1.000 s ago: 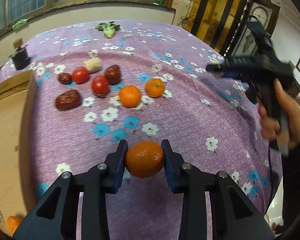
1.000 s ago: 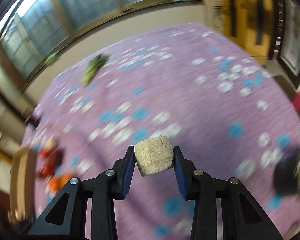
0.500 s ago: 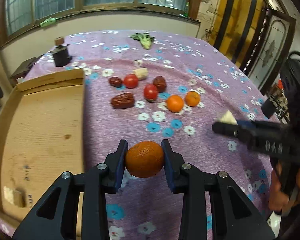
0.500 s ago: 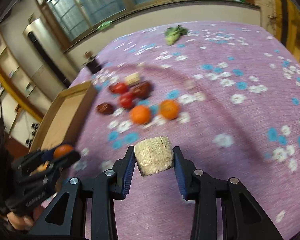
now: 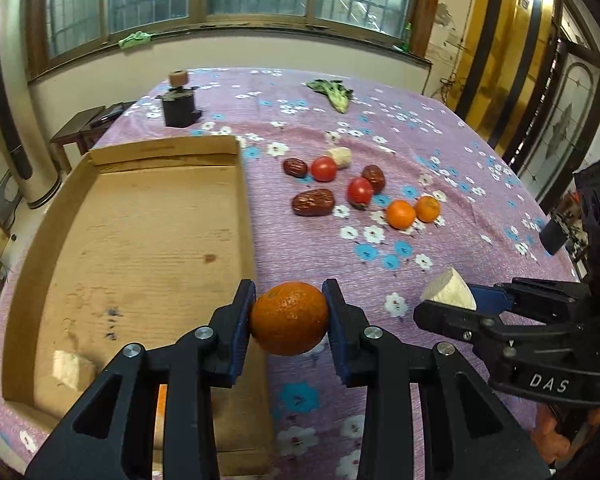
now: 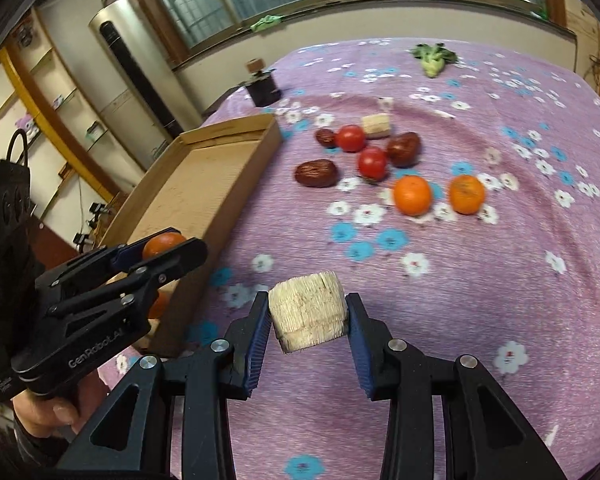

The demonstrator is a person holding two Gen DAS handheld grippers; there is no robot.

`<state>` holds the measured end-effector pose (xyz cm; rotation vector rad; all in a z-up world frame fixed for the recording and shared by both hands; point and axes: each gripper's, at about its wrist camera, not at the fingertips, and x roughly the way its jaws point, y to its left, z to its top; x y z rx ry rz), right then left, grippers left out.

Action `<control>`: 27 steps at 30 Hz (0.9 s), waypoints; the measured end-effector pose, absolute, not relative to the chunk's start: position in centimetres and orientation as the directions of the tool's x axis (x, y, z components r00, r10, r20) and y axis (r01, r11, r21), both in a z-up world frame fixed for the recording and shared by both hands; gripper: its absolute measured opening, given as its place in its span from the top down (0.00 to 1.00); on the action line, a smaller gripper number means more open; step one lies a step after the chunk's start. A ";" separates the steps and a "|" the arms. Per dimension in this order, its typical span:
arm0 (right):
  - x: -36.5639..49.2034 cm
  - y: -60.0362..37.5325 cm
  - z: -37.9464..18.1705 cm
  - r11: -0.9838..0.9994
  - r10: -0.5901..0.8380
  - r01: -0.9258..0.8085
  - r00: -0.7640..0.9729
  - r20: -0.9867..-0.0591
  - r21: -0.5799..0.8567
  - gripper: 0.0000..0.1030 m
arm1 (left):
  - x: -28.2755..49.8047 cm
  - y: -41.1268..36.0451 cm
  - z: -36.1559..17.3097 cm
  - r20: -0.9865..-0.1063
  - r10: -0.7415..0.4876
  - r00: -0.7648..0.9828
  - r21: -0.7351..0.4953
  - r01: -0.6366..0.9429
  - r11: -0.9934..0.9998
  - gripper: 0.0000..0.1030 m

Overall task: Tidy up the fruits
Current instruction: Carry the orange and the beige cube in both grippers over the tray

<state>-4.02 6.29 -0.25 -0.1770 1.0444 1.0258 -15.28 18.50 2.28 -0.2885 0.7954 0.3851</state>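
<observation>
- Since a second ago, both grippers have been carried toward the cardboard tray (image 5: 140, 240), which now fills the left of the left wrist view.
- An orange (image 5: 289, 318) is clamped between the jaws of the left gripper (image 5: 289, 320), above the tray's right wall.
- A pale cob chunk (image 6: 307, 311) is gripped by the right gripper (image 6: 308, 320), just beside the left one.
- Left loose on the purple flowered cloth (image 5: 440, 152) are two oranges (image 5: 401, 214), two tomatoes (image 5: 324, 168), three dates (image 5: 313, 202) and a second cob piece (image 5: 340, 157).
- A leafy vegetable (image 5: 332, 92) and a black block (image 5: 179, 109) are seen further back, near barred windows.
- "DAS" and "GenRobot.AI" can be read on the gripper bodies.
</observation>
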 end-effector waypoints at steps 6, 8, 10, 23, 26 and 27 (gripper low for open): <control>-5.6 8.3 0.2 0.518 0.620 -0.794 0.092 -0.779 0.318 0.63 | -16.8 20.0 2.3 -0.733 0.248 0.633 -0.114 -0.474 0.873 0.69; -6.1 8.8 0.3 0.509 0.622 -0.800 0.086 -0.779 0.318 0.63 | -17.3 20.5 2.3 -0.732 0.255 0.632 -0.117 -0.485 0.867 0.69; -6.7 9.4 0.4 0.498 0.622 -0.808 0.081 -0.779 0.314 0.63 | -17.8 21.0 2.3 -0.731 0.262 0.630 -0.120 -0.497 0.860 0.69; -8.8 13.3 1.1 0.447 0.629 -0.843 0.057 -0.775 0.300 0.63 | -19.9 23.6 2.2 -0.729 0.296 0.617 -0.128 -0.548 0.827 0.69; -9.1 14.3 1.1 0.436 0.630 -0.849 0.050 -0.775 0.300 0.63 | -20.2 24.2 2.1 -0.730 0.304 0.613 -0.128 -0.559 0.819 0.69; -9.1 14.6 1.1 0.432 0.631 -0.850 0.047 -0.774 0.300 0.63 | -20.3 24.4 2.1 -0.730 0.306 0.611 -0.128 -0.562 0.817 0.69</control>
